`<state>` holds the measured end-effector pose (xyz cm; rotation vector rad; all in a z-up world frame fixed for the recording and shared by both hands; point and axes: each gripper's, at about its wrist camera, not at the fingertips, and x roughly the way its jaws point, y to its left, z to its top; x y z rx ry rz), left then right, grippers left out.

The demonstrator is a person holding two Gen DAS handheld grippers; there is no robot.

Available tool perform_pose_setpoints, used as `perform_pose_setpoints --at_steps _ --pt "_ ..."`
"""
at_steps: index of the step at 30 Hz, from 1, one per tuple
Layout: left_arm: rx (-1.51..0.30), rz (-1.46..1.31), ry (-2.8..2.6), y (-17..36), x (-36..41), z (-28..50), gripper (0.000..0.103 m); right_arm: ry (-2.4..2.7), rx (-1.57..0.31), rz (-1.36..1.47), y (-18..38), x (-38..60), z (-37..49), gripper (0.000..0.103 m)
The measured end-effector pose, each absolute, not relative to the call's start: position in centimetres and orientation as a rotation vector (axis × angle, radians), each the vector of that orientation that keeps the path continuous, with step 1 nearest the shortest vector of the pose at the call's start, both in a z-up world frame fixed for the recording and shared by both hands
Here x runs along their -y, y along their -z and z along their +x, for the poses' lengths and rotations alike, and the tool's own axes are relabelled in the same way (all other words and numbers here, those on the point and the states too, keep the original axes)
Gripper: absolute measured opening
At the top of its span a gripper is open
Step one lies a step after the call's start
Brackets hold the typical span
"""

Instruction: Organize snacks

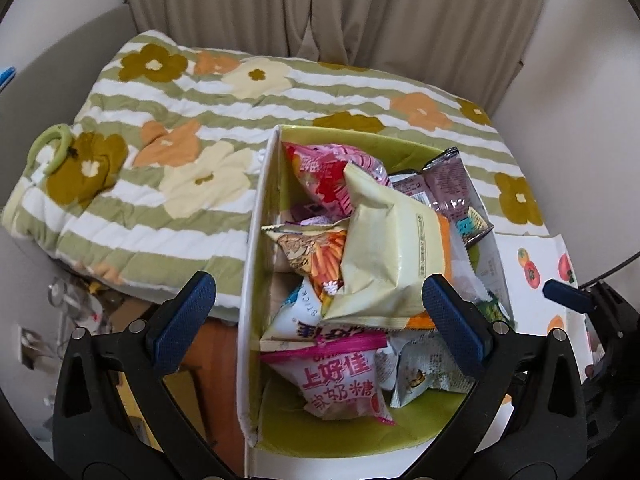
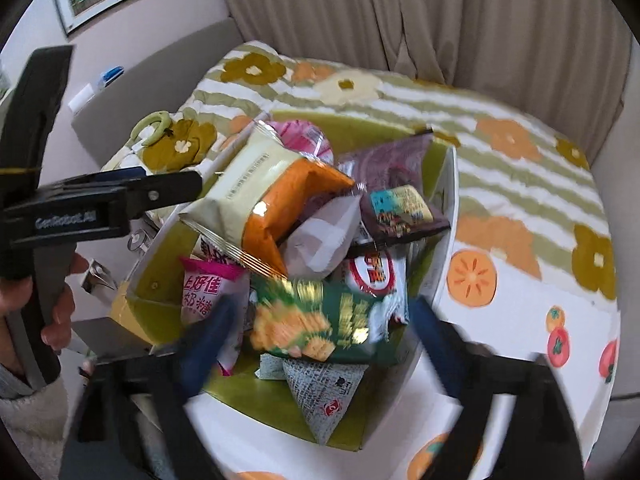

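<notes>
Many crinkled snack packets (image 1: 380, 248) heaped in green-lined box (image 1: 248, 280), both grippers' jaws wide open, empty.

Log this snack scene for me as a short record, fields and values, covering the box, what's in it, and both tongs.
container: open box with green lining, on a flowered quilt
contents: loose pile of snack packets
top packet: cream and orange bag
near corner: pink and white candy bag
green packet: green corn-snack bag, between the right tongs' fingers
left tongs: open, over the box, holding nothing
right tongs: open, blurred

Both wrist views above snack box (image 1: 256, 240)
</notes>
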<state>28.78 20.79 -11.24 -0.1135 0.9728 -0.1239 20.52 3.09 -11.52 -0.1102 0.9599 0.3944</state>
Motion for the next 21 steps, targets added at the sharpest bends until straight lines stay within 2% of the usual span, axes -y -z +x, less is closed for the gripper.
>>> perform_pose_setpoints --at_steps 12,21 --pt "-0.922 -0.075 0.079 8.7 -18.2 23.4 0.103 -0.404 -0.851 -0.101 9.1 -1.2 16.4 0.103" --pt "-0.796 -0.024 0.095 4.4 -12.8 14.3 0.103 -0.263 -0.718 -0.054 3.9 4.1 9.4 0.103"
